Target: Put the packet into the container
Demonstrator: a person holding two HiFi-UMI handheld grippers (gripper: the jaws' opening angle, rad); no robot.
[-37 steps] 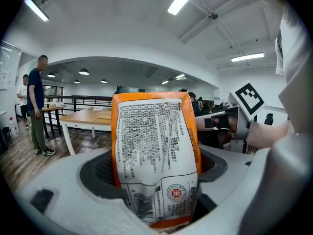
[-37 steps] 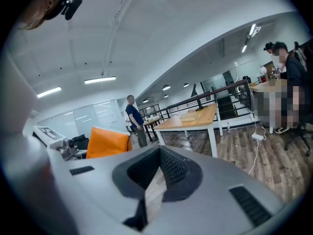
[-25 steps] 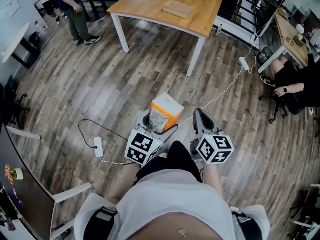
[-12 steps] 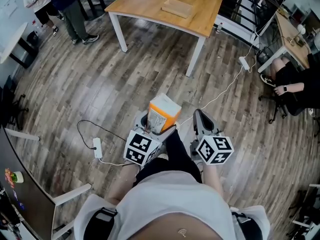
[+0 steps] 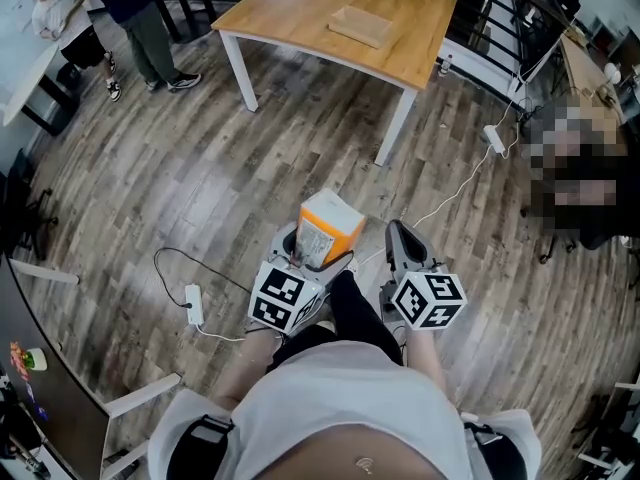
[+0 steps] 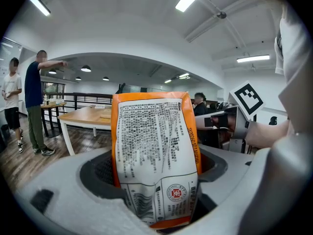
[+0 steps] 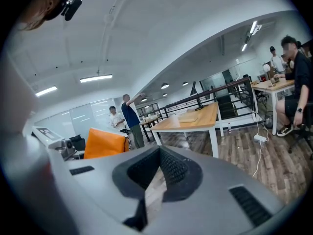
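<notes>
Wood-plank floor point(image 5: 200, 168), wooden table point(image 5: 340, 18) beyond. Orange, print-covered packet point(image 6: 155, 155) stood upright, clamped by left gripper point(image 6: 156, 190); right gripper point(image 7: 155, 182) closed, empty.

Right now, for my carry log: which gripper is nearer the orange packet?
Left. The left gripper is shut on the orange packet; the right gripper hangs empty beside it.

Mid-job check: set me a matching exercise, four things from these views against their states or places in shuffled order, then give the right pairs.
Things:
1. packet
2. left tool
3. right tool
4. wooden table

States or places:
A. jaws together, nothing held
B. stands ahead, beyond both tools
C. orange, upright between jaws
D. shut on the packet

Pairs: 1-C; 2-D; 3-A; 4-B.
</notes>
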